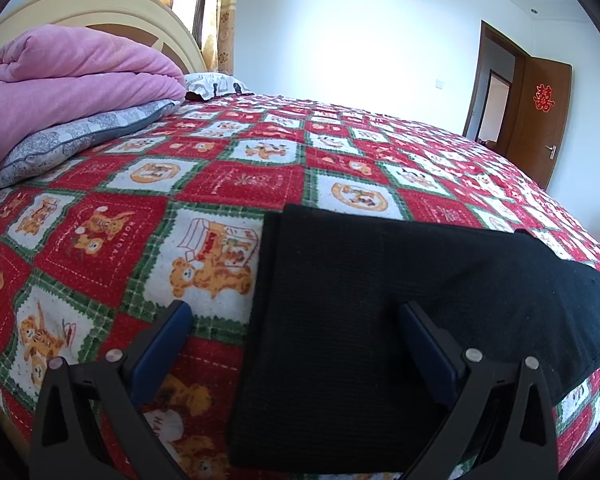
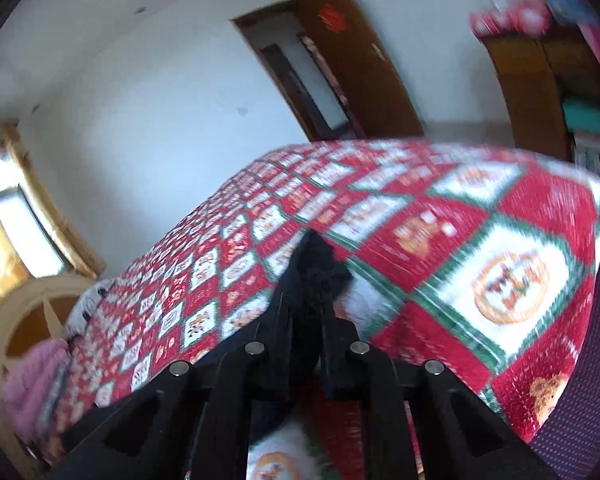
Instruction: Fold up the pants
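- Black pants [image 1: 380,320] lie flat on the bed [image 1: 204,184], lower centre of the left wrist view. They run off to the right edge of the frame, across the red, green and white teddy-bear bedspread.
- Fabric looks like a fine ribbed knit: soft, light, no stiffness. Expect it to drape and sag from any single pinch point and to cling a little to the fuzzy bedspread. Not fragile.
- Left gripper [image 1: 296,320]: jaws spread wide, blue pads either side of the near end of the pants, nothing pinched. The right-hand pad sits over the cloth; contact unclear.
- Right gripper [image 2: 310,280]: jaws pressed nearly together, pinching a bunch of black cloth that sticks up past the tips at frame centre. Reads as a corner or hem of the pants.
- Best hold, in my judgement: edges and corners, i.e. hem or waistband, one in each gripper, so the fold line stays straight. A mid-panel pinch would just bunch.
- Hard to make out: the right wrist view is motion-blurred and tilted, so I can't tell which part is gripped.
- Cut off: the far end of the pants leaves the frame at right, and the near end is hidden below the gripper body. Waistband versus cuffs not identifiable.
- Folded pink quilt [image 1: 72,76] and pillow [image 1: 80,140] sit at upper left, well apart from the pants.
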